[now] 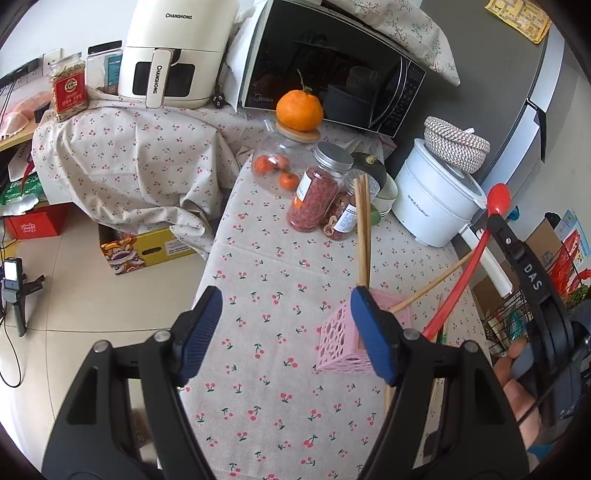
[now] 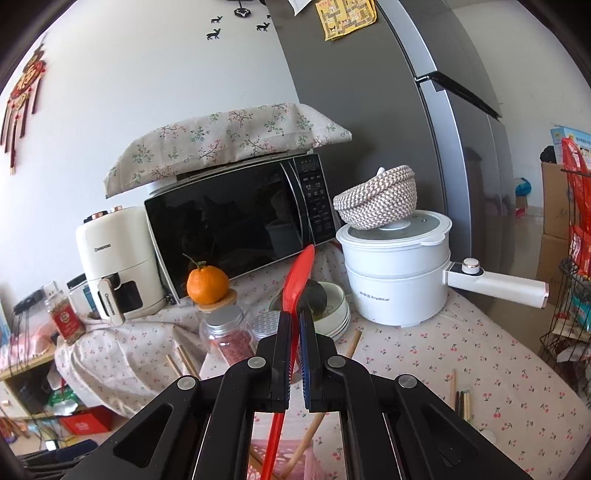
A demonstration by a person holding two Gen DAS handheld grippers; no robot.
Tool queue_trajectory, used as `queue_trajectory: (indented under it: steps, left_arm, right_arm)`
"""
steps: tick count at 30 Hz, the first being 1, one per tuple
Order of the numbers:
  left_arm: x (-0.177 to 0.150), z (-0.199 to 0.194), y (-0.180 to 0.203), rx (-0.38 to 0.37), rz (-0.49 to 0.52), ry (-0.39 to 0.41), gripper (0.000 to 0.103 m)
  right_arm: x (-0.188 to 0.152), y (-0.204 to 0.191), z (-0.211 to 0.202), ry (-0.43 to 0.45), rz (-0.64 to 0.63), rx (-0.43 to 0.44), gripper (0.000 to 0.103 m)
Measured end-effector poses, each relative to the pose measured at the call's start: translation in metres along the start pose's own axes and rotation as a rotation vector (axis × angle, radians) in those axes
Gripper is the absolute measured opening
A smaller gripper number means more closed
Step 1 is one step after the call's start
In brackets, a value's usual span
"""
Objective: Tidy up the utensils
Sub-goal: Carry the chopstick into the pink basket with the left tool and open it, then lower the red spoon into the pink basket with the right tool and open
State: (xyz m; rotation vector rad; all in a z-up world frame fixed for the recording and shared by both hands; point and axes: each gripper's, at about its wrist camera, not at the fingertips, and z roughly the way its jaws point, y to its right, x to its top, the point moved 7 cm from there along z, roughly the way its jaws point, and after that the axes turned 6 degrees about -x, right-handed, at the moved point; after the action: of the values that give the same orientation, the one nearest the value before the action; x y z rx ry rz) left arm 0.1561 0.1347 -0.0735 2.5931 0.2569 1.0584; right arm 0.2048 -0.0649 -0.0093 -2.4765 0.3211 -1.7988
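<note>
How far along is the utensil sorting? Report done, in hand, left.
Done: several chopsticks already stand in the pink holder. In hand: the right gripper is shut on the red spoon, handle end low over the holder. The left gripper is open and empty. Left: loose chopsticks on table by the white pot.

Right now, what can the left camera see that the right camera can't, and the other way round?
Only the left wrist view shows the open left hand-held gripper, the jar of small oranges, the yellow box on the floor and the pink basket's whole side. Only the right wrist view shows the deer stickers and the red hanging charm on the wall. Both show the red spoon pinched in the right hand-held gripper, the big orange, microwave, white pot and cherry tablecloth.
</note>
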Motion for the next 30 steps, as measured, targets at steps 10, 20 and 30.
queue_trajectory:
  steps: [10, 20, 30]
  left_arm:
    - [0.004, -0.01, -0.008, -0.061, -0.033, 0.002, 0.072]
    - [0.005, -0.015, -0.009, -0.082, -0.048, 0.014, 0.072]
    - [-0.003, -0.011, -0.002, -0.083, -0.024, -0.012, 0.073]
  right_arm:
    - [-0.022, -0.003, 0.02, 0.027, 0.013, -0.188, 0.004]
    - [-0.053, -0.014, 0.022, -0.045, 0.048, -0.194, 0.005]
    - [-0.039, -0.006, -0.002, -0.114, 0.052, -0.092, 0.034]
